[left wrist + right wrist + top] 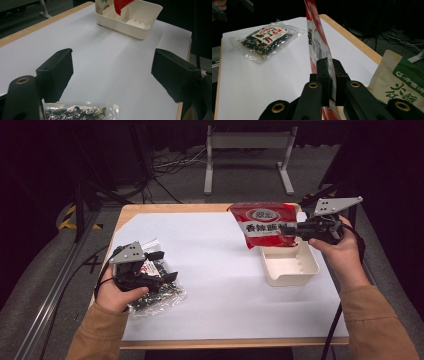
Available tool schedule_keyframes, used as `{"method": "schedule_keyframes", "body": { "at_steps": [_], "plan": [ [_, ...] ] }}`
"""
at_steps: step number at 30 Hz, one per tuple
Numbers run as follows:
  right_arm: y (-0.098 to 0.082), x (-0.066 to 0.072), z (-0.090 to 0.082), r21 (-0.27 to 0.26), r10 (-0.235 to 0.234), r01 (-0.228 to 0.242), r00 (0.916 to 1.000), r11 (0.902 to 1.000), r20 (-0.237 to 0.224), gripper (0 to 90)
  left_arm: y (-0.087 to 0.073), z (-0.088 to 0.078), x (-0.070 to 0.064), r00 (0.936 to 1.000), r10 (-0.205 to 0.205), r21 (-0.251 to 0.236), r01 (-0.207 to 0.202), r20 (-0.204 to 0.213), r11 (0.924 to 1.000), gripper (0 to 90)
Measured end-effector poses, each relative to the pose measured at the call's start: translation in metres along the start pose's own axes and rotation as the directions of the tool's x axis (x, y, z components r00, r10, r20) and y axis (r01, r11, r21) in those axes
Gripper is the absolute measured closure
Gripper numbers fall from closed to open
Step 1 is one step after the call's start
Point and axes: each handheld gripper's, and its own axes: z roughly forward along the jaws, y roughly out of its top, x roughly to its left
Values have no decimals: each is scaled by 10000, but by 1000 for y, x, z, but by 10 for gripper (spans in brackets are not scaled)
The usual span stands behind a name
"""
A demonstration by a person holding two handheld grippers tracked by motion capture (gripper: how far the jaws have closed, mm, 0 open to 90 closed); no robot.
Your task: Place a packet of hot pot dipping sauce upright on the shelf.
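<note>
Sleeves in tan cloth are coming in from the bottom of the high view, one hand on each tool. Nearest on the person's left side, the left gripper (159, 265) is resting low over the clear packet (157, 292) of dark dried bits, which is lying flat on the white sheet (210, 285) near the table's left edge. Its jaws are standing wide apart with nothing between them; in the left gripper view they are pointing out across the bare sheet, and just the packet's top edge (82, 111) is showing below and behind the jaw tips, so the packet is sitting under the tool and not in its bite.

Farther off on the right side, the right gripper (291, 231) is pinching the red bag (265, 225) by its side edge, jaws pressed together on the thin film. The bag is hanging upright, long axis near vertical, with its lower end just over the far part of the cream tray (290, 267). In the right gripper view the bag (317, 47) is rising edge-on straight up from the closed jaws, and a beige and green pouch (398, 87) is sitting close beside it on the right.

Judging from this, the bag is going into the tray: it is already over the tray, so the right hand seems to need mostly a drop straight down before letting go
</note>
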Motion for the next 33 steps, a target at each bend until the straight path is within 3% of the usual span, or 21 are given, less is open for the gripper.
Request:
{"method": "schedule_keyframes", "body": {
  "at_steps": [14, 33],
  "plan": [
    [-8, -28, 1, -20, 707, -708, 9946, 9975, 759, 875, -2, -1, 3, 9999, -161, 4, 161, -56, 9999, 184],
    [-29, -57, 7, -34, 1006, -1007, 9903, 9949, 958, 876, -6, -3, 9, 9990, -436, -22, 436, -108, 9990, 183]
  ]
}}
